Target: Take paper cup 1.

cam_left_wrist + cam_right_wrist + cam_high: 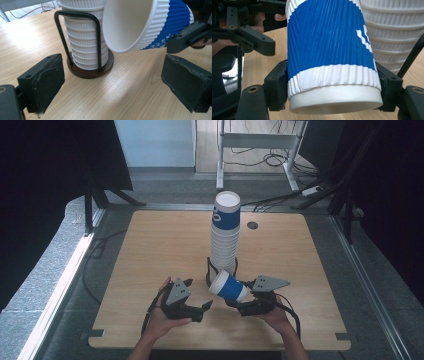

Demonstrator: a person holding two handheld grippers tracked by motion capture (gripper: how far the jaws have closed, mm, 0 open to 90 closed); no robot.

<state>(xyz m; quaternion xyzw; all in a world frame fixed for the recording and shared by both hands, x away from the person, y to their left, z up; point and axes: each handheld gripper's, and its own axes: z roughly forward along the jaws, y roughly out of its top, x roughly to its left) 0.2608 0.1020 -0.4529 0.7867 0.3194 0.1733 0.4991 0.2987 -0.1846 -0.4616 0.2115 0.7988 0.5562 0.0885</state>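
The right claw grips a blue-and-white cup near its base, tilted beside the cup stack ahead, while the left claw stands open and empty nearby; setting it down remains.

Light wooden table sitting on grey carpet, dark curtains on both sides, and a white desk frame with tangled cables behind it.

Left hand-held gripper was held low, jaws apart and empty. Right hand-held gripper pointed inward, jaws clamped on a cup.
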